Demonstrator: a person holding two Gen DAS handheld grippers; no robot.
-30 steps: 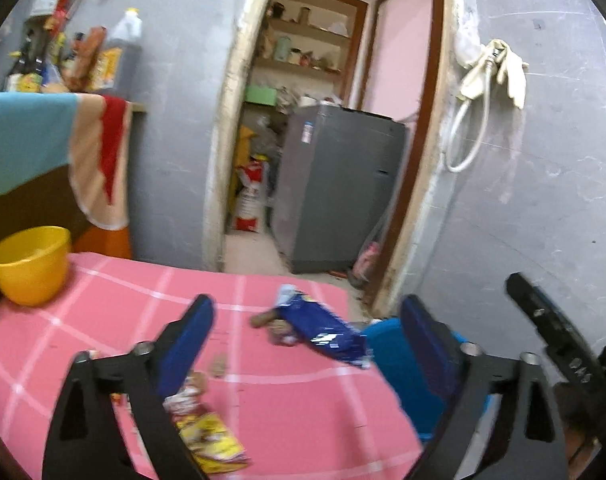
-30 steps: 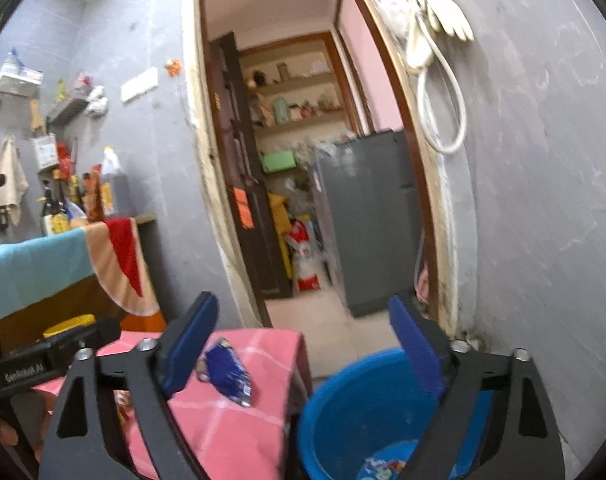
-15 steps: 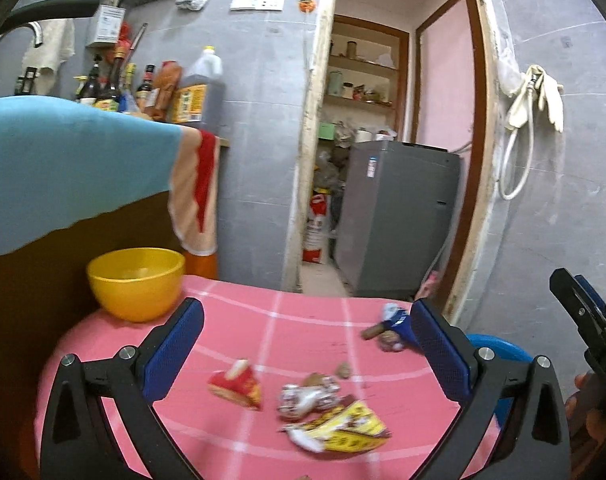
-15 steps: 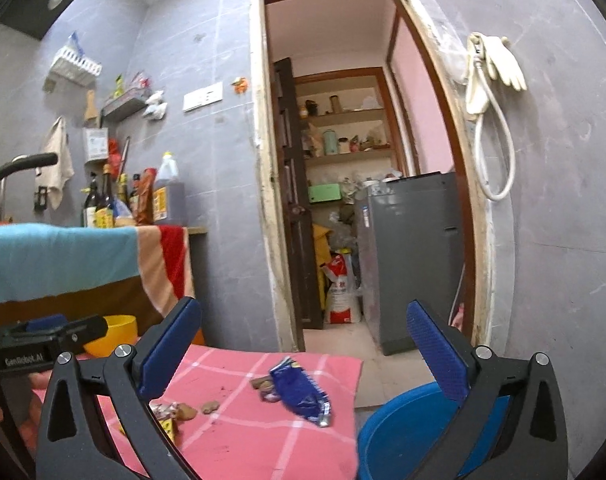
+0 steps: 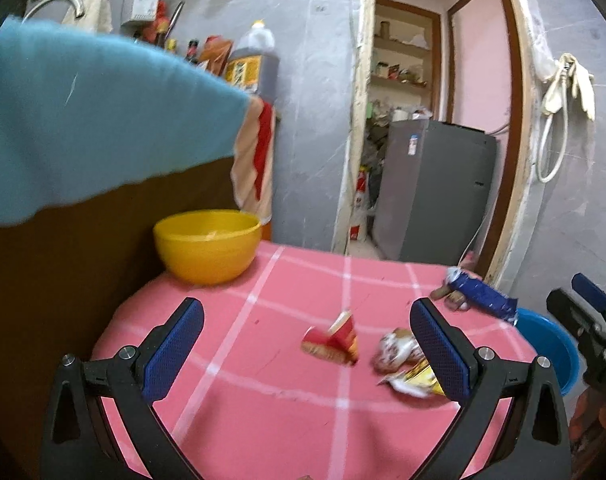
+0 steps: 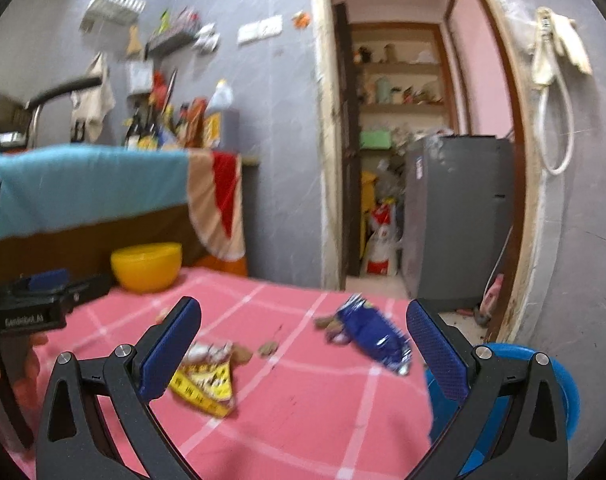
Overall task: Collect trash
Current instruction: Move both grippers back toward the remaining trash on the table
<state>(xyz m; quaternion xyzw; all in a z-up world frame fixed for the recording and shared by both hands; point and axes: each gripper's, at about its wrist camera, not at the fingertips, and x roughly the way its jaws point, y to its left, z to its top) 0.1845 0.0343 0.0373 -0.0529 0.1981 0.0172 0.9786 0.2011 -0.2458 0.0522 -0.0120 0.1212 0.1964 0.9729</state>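
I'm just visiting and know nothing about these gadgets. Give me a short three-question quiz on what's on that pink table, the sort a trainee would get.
1. True or false: the left gripper and right gripper both hold a wrapper.
2. Which wrapper lies nearest the round blue plastic tub? A) crumpled dark blue foil wrapper B) red snack packet C) yellow printed wrapper
3. Fill in: the deep yellow plastic bowl stands at the table's far ____ corner.

Key: 1 false, both are open and empty. 2 A. 3 left.
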